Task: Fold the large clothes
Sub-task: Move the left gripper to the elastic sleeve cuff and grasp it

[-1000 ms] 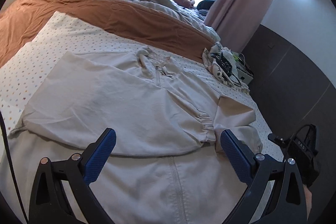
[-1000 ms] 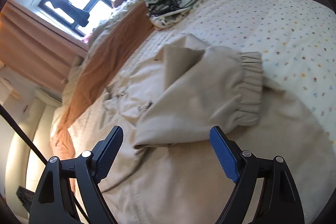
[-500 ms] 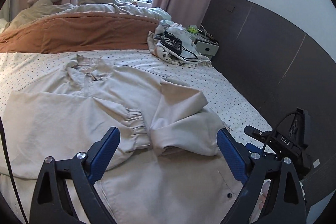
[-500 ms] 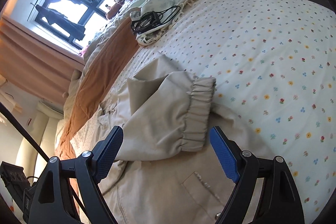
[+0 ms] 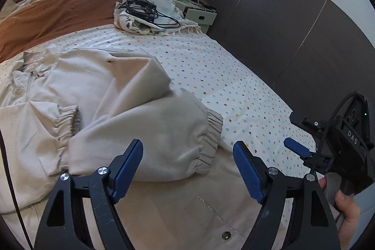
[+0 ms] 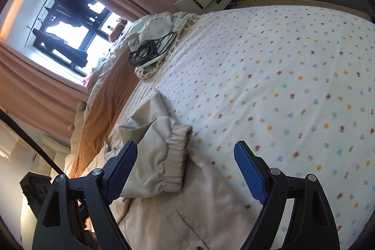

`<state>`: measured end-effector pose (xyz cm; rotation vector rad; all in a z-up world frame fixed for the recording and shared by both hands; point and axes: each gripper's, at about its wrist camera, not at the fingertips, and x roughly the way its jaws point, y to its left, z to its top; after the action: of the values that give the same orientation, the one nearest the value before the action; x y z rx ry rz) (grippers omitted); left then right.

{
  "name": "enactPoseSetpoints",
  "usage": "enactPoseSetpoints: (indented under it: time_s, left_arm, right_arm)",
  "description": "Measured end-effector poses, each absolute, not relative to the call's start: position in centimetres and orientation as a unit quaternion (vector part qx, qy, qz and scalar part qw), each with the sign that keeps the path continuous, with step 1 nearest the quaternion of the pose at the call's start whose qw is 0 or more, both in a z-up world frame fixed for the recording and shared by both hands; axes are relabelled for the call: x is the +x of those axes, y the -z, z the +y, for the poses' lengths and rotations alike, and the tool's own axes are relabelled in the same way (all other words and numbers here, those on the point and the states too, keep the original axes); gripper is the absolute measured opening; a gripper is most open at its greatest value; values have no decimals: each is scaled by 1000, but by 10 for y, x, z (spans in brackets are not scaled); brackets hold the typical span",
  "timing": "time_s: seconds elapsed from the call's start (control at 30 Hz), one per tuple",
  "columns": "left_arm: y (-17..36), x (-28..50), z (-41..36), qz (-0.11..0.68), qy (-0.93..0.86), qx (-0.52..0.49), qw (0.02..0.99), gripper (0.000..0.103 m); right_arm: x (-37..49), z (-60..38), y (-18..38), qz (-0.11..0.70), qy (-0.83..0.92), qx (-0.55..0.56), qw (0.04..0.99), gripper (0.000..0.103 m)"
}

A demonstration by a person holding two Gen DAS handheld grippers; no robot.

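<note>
- Step in hand, as I judge it: both sleeves are in, so next comes folding the jacket (image 5: 98, 95) body. Grip the hem at both corners, lift evenly and keep the sleeves from sliding off.
- Left gripper (image 5: 187, 170): jaws wide apart, holding nothing, above the right sleeve (image 5: 150, 132) cuff.
- Right gripper (image 6: 185, 172): likewise spread and empty, at the bed's (image 6: 281, 76) right edge.
- Jacket: beige, zipped, lying front-up across the bed; elastic cuffs nearly meet at the chest. Hem probably near the foot edge, out of view.
</note>
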<state>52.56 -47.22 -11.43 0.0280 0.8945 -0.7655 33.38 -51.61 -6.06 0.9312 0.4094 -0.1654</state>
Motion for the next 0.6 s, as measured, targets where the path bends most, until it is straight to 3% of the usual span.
enactPoseSetpoints:
  time_s: [0.4, 0.53, 0.6]
  left_arm:
    - [184, 538, -530, 483, 326, 91, 808, 80]
    - [196, 539, -529, 471, 316, 114, 816, 79]
    - [195, 541, -527, 466, 302, 126, 822, 55]
  right_arm:
    - [322, -551, 76, 166, 74, 512, 840, 84]
    - [330, -552, 79, 170, 64, 512, 839, 84]
    - [333, -551, 79, 170, 64, 513, 839, 84]
